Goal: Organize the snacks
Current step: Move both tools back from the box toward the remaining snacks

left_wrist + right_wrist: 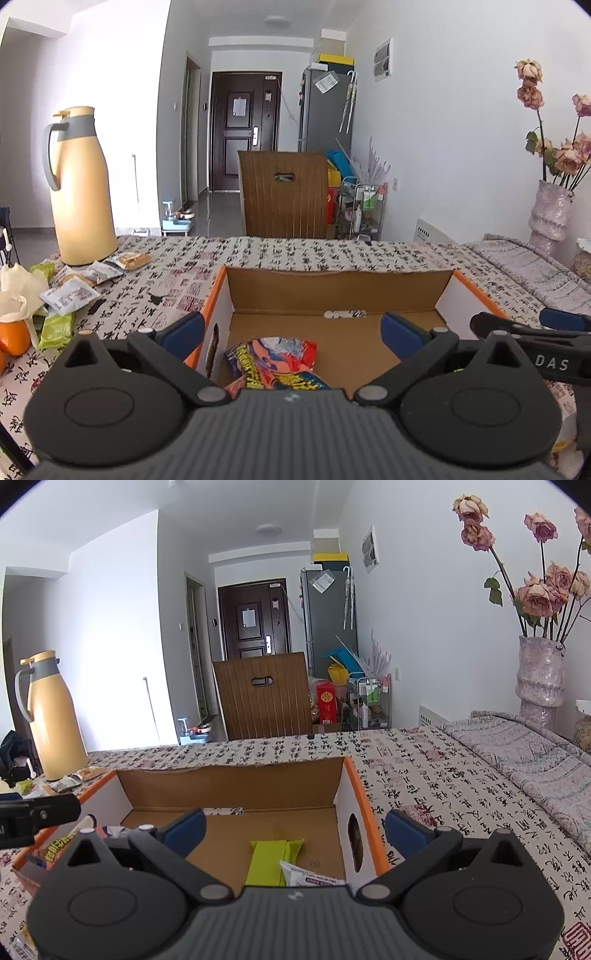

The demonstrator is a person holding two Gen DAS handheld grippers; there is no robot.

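Calligraphy-print cloth covers the table (332,254), with a dark door, a grey fridge and a brown slatted chair back down the room behind it. On that cloth sits the open cardboard box (340,291), orange-rimmed with white outer walls, its long axis running across my view and its open top facing up.

My left gripper (291,332) hangs over the box's near left part, its blue-padded fingers spread wide apart and holding nothing. Below it, on the box floor against the left wall, lies a crinkled snack bag (275,363) printed in red, yellow and blue; its long axis runs from the near edge toward the far wall, leaning slightly left.

My right gripper (295,829) hangs over the box's right part, fingers likewise wide apart and empty, straddling the orange right wall. Beneath it a lime-green packet (269,862) lies flat, long axis pointing from the near edge to the box's far wall, with a folded seam down its middle. A white printed packet (308,877) overlaps its near right corner.

Left of the box, loose snack packets (74,291) in white, grey and green lie scattered on the cloth before a tan thermos jug (79,184). Right of the box stands a pink vase of dried roses (541,675).
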